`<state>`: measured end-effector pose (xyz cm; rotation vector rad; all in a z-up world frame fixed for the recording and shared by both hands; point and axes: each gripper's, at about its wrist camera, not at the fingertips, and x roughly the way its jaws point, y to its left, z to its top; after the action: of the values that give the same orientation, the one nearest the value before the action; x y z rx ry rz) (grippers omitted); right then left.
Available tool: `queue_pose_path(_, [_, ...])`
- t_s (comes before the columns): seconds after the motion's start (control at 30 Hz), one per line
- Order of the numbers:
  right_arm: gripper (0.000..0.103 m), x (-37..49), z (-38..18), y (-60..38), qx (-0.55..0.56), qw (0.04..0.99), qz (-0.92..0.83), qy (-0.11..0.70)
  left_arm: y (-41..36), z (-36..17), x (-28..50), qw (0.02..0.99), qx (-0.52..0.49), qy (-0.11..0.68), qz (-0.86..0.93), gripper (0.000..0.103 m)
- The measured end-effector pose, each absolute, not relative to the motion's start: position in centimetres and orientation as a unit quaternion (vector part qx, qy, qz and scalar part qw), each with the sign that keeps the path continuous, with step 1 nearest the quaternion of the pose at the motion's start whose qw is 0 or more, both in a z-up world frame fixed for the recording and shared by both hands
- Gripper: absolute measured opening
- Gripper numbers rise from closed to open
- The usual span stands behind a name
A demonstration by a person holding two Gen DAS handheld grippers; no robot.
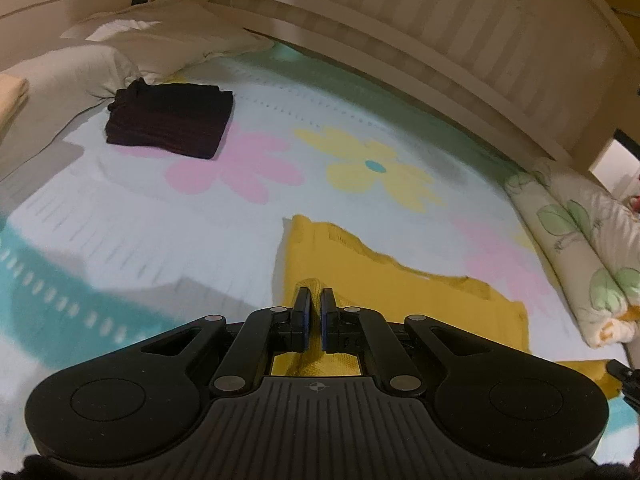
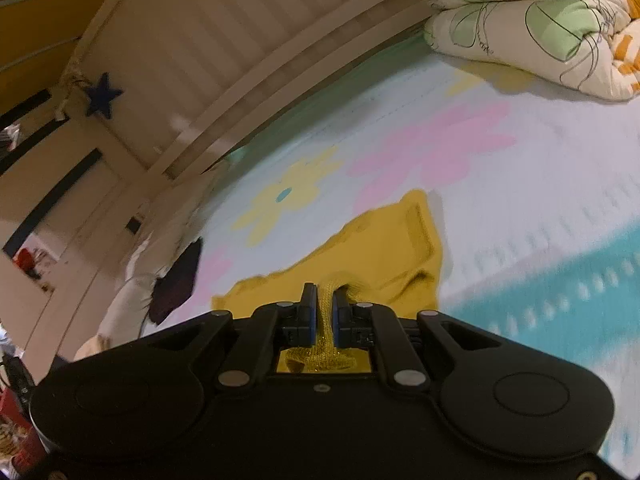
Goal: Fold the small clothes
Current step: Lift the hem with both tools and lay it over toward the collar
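A mustard-yellow knit garment lies on the flower-print bedspread; it also shows in the right wrist view. My left gripper is shut on a fold of its near edge. My right gripper is shut on another bunched part of the same garment, and knit cloth shows between its pads. A folded dark maroon garment sits at the far left of the bed, seen small in the right wrist view.
A rolled floral quilt lies along the right side of the bed, also in the right wrist view. White pillows are at the far left. A slatted cream bed rail runs along the far edge.
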<state>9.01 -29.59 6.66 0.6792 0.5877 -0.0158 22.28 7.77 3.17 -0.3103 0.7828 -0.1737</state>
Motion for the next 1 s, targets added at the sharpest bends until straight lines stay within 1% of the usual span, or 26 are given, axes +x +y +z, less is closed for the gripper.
queue_pose_path(0.23, [0.015, 13.9, 5.6, -31.6, 0.329, 0.897, -0.037, 0.291, 7.1, 2.0, 26.9, 0.907, -0.149, 0.389, -0.069, 0.005])
queue_pose_path(0.4, [0.015, 16.6, 4.2, -33.1, 0.339, 0.890, -0.058, 0.299, 7.0, -0.1, 29.8, 0.900, -0.148, 0.406, -0.055, 0.005])
queue_pose_path(0.47, [0.019, 17.2, 3.5, -33.3, 0.346, 0.884, -0.042, 0.311, 7.0, -1.1, 30.4, 0.896, -0.155, 0.412, -0.051, 0.005])
queue_pose_path(0.5, [0.023, 17.4, 3.1, -33.1, 0.346, 0.881, -0.032, 0.320, 7.0, -1.6, 30.6, 0.894, -0.158, 0.417, -0.050, 0.005])
queue_pose_path(0.53, [0.023, 17.7, 2.6, -32.8, 0.344, 0.876, -0.023, 0.337, 7.1, -1.8, 30.8, 0.892, -0.158, 0.421, -0.049, 0.005])
queue_pose_path(0.6, [0.032, 18.1, 1.6, -32.1, 0.340, 0.867, -0.011, 0.365, 7.1, -2.2, 31.1, 0.891, -0.156, 0.425, -0.048, 0.005])
queue_pose_path(0.67, [0.055, 18.2, 0.5, -31.3, 0.330, 0.858, 0.004, 0.394, 7.2, -2.2, 31.2, 0.890, -0.155, 0.427, -0.049, 0.005])
queue_pose_path(0.7, [0.057, 18.4, 0.1, -31.0, 0.321, 0.854, 0.009, 0.409, 7.3, -2.2, 31.2, 0.889, -0.156, 0.427, -0.049, 0.005])
queue_pose_path(0.77, [0.057, 18.4, -0.6, -30.3, 0.296, 0.853, 0.009, 0.429, 7.4, -2.2, 31.4, 0.889, -0.159, 0.426, -0.050, 0.005])
queue_pose_path(1.0, [0.057, 18.8, -1.6, -30.2, 0.296, 0.854, 0.012, 0.427, 7.1, -2.4, 31.6, 0.889, -0.151, 0.430, -0.053, 0.005])
